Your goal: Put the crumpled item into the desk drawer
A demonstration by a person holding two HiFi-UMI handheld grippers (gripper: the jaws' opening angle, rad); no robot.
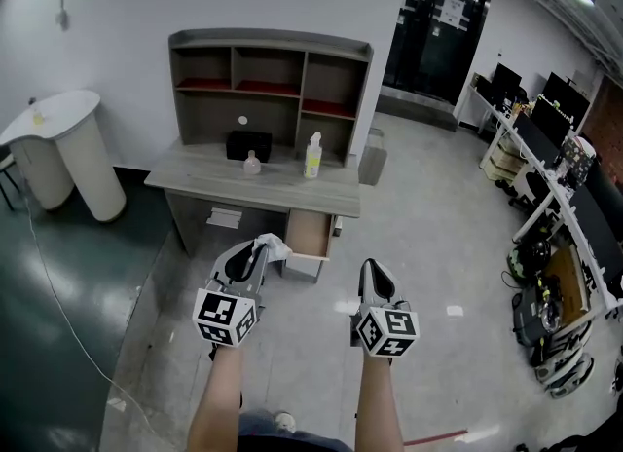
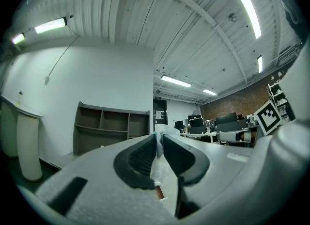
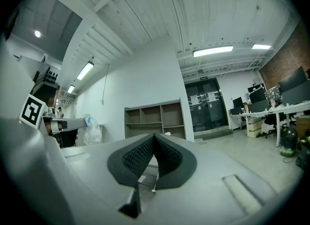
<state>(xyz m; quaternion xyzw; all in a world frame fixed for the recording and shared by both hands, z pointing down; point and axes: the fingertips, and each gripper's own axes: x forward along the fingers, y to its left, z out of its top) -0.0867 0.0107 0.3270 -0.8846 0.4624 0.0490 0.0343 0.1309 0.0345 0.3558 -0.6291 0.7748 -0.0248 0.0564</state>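
A grey desk [image 1: 209, 191] with a shelf unit on top stands ahead against the white wall. Its wooden drawer [image 1: 310, 236] under the right end is pulled open. My left gripper [image 1: 263, 249] is held in the air in front of the desk, left of the drawer, shut on a crumpled white plastic item [image 1: 274, 244]. That crumpled item [image 2: 160, 158] shows pinched between the dark pads in the left gripper view. My right gripper [image 1: 375, 272] hangs to the right, shut with nothing between its pads [image 3: 145, 157]. The crumpled item [image 3: 92, 130] also appears at left in the right gripper view.
On the desk stand a white-and-yellow bottle [image 1: 312, 156], a small clear bottle [image 1: 251, 163] and a black box [image 1: 248, 144]. A white round table [image 1: 60, 143] is at left, a grey bin [image 1: 372, 156] right of the desk, office desks with monitors [image 1: 555, 148] far right.
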